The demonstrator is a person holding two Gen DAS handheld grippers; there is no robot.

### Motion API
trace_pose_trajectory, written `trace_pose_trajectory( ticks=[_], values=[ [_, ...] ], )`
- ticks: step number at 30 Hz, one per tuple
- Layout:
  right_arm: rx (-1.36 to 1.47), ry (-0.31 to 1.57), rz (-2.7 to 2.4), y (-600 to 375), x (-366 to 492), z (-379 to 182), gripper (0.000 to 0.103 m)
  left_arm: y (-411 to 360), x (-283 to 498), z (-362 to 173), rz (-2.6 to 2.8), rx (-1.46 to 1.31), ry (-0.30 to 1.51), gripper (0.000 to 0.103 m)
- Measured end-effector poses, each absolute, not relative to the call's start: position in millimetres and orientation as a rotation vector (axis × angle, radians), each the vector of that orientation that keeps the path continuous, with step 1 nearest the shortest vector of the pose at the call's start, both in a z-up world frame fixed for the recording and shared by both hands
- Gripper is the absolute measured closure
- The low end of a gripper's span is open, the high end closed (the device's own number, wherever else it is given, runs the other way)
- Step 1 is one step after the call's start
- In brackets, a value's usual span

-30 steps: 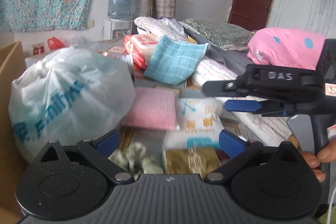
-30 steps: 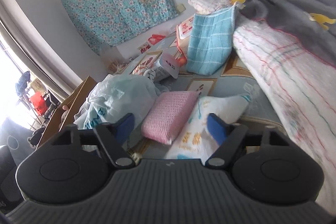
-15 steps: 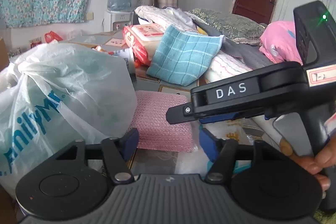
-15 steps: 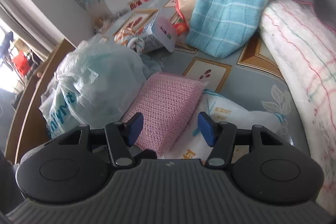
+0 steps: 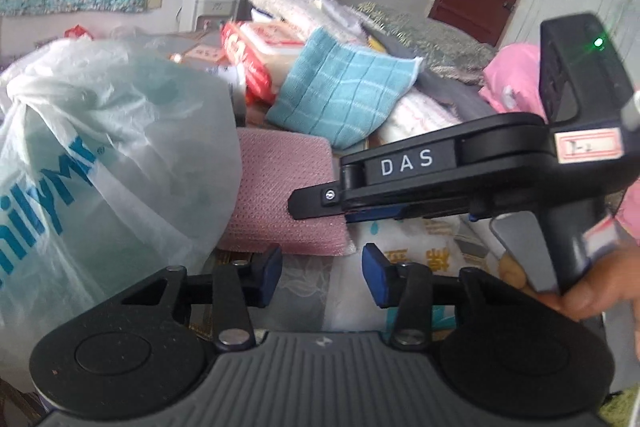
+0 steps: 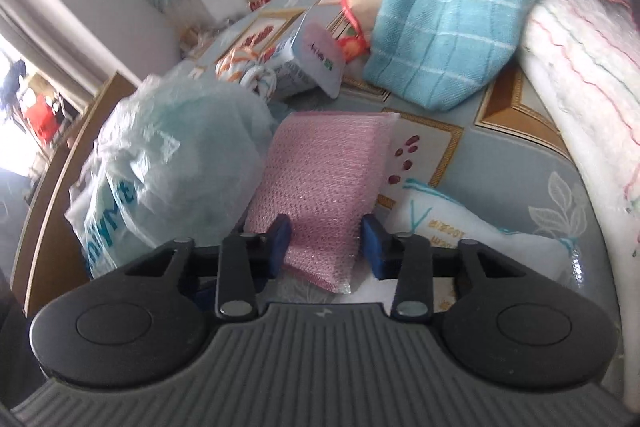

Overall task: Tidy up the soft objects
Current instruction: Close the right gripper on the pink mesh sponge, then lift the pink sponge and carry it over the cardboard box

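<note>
Pink pad [image 6: 320, 183] now sits between the right gripper's [image 6: 325, 247] closing jaws.

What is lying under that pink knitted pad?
The pink pad rests partly on the patterned tabletop; its near corner overlaps the white printed packet. Whatever lies beneath its middle is covered.

Desk [image 6: 500, 155] covered by a pale blue cloth printed with gold frames and leaves. Lying on it: a tied white plastic bag [image 6: 172, 163] at the left edge, a pink sponge pad [image 6: 320, 183] just beside it, a white printed packet [image 6: 472, 227], a blue checked towel [image 6: 452, 27], and a folded striped blanket [image 6: 592, 75] along the right.
</note>
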State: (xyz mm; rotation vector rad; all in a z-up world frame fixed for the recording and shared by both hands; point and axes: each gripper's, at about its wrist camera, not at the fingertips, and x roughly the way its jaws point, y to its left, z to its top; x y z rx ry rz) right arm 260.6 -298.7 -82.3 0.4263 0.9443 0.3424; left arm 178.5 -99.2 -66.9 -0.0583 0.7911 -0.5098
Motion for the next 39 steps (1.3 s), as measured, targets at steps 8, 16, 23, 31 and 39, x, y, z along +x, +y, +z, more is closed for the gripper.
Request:
trace_pose_trajectory(
  ticks=[8,16,23,31,39],
  values=[
    [0.481,0.865,0.336,-318,244,-66,0.085,-99,165,-54,-0.542,-0.074,0.766,0.051],
    [0.524,0.843,0.324,-341,212,-60,0.098,-104,154,-45,-0.582,-0.091,0.757,0.043],
    [0.571,0.846,0.287,-367,185,-65,0.095,-109,155,-44,-0.563,-0.084,0.769,0.024],
    [0.563,0.781,0.322,-368,203,-54,0.052,-109,172,-51,-0.472,-0.081,0.811,0.010],
    [0.524,0.883,0.355,-349,263,-72,0.045,-119,194,-61,-0.439,-0.060,0.861,0.009]
  ],
)
